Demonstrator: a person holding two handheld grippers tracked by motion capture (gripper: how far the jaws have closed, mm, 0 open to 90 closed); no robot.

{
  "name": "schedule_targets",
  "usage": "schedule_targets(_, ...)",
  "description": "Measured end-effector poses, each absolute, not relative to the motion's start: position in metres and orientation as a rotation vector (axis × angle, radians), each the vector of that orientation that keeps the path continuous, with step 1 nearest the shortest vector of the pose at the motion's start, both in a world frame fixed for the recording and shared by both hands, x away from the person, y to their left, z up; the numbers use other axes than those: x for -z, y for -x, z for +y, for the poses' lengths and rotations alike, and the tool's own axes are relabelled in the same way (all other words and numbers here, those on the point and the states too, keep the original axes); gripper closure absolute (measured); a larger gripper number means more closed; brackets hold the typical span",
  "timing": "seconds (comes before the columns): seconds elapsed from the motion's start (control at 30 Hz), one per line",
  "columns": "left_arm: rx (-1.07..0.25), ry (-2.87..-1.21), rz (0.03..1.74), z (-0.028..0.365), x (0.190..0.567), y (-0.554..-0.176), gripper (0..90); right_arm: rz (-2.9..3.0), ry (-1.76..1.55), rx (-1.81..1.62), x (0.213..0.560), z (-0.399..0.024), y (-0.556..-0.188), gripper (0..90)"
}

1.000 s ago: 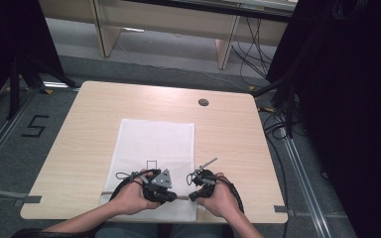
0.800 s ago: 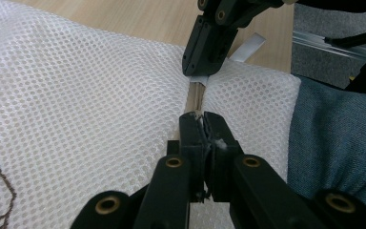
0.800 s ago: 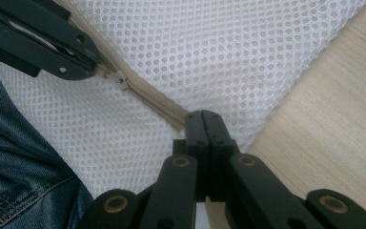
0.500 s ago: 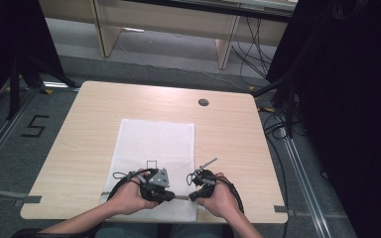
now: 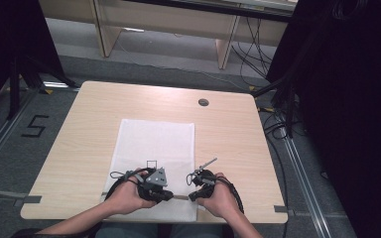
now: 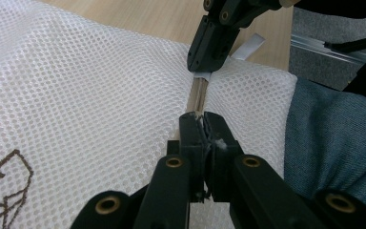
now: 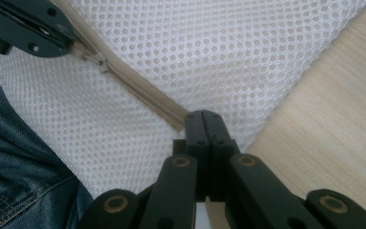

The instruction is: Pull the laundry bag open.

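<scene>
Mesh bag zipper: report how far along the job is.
Done: the white mesh bag lies flat on the table, its near edge over the table's front. In hand: the left hand-held gripper and the right hand-held gripper are both shut on the beige zipper, at separate spots. Left: the zipper looks closed along its visible stretch, so sliding it seems not yet begun.
</scene>
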State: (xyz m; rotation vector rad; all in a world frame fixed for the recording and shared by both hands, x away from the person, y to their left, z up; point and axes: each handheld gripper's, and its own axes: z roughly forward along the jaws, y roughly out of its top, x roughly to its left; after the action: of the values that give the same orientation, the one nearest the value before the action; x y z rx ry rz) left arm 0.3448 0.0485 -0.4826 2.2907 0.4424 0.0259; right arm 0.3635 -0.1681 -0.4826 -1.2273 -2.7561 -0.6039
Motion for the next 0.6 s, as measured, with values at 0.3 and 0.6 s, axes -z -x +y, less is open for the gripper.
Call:
schedule_targets(0.3,-0.03,-2.29,0.447,0.0519,0.4814,-0.3445,87.1,-2.756,1.23,0.601,0.4824,-0.168,-0.3632,90.0)
schedule_targets(0.6,-0.037,-2.282,0.457,0.0555,0.4806,-0.3437,87.1,-2.732,1.25,0.589,0.4816,-0.1674,-0.3622,90.0)
